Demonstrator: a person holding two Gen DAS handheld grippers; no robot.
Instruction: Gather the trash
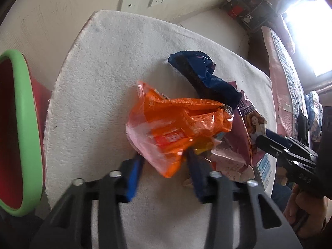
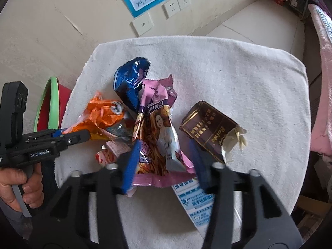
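Note:
A pile of trash lies on a white cloth-covered stool (image 1: pixel 99 78). In the left wrist view my left gripper (image 1: pixel 166 164) has its blue pads pressed against the two sides of a crumpled orange wrapper (image 1: pixel 178 120). A dark blue wrapper (image 1: pixel 199 72) lies behind it. In the right wrist view my right gripper (image 2: pixel 164 164) pinches the lower part of a pink snack bag (image 2: pixel 157 128) with a printed portrait. A torn brown carton (image 2: pixel 207 130) lies just right of it. The left gripper (image 2: pixel 83 134) shows at the left, its tips at the orange wrapper (image 2: pixel 101 112).
A red bin with a green rim (image 1: pixel 22 124) stands low at the stool's left side. A white and blue packet (image 2: pixel 197 203) and a small pink wrapper (image 2: pixel 116 147) lie under the pile. The wall with sockets (image 2: pixel 176 6) is behind; pink bedding (image 2: pixel 323 103) is at right.

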